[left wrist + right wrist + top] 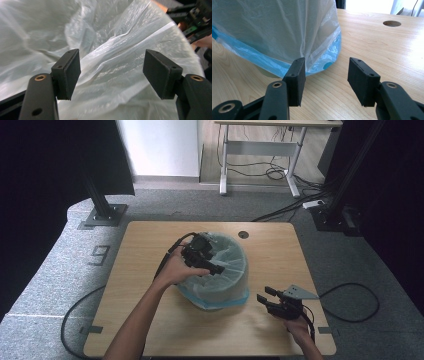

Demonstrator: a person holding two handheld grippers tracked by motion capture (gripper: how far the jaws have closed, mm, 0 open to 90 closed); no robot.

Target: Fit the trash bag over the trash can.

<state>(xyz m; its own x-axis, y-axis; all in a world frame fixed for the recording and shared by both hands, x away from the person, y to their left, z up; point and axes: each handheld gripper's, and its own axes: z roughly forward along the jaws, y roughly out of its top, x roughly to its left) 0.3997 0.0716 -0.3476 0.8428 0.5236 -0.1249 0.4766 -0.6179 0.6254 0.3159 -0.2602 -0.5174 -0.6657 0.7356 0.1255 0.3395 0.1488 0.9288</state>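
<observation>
My left gripper point(112, 72) has its jaws spread wide with nothing between them; past the pads I see only crumpled clear liner point(107, 37), close below and not touching either pad as far as I can tell. From the high view the left gripper point(207, 261) hangs over the open top of the bin point(216, 267), pointing toward my right, with my left hand point(175, 268) wrapped around its body at the bin's near-left rim and the forearm running in from the bottom edge. Its cable loops back over the hand and off the bench point(145, 240).

My right gripper point(325, 75) also has its jaws wide and empty. They sit low over the bench point(387, 55), aimed at the foot of the bin point(274, 35), where the liner point(312, 30) hangs down over a blue band at the base; the left pad lines up with the liner's hem, but I cannot tell whether it touches. In the high view the right gripper point(272, 302) lies near the bench's near-right corner, just beside the bin, grey plate on top, my right hand point(298, 326) behind it and cut off by the frame.

The bin stands upright at mid-bench. Its inside is hidden by liner folds. The left gripper view is blurred at the top right, where the right gripper shows dimly. A round hole point(243, 234) sits in the bench beyond the bin.
</observation>
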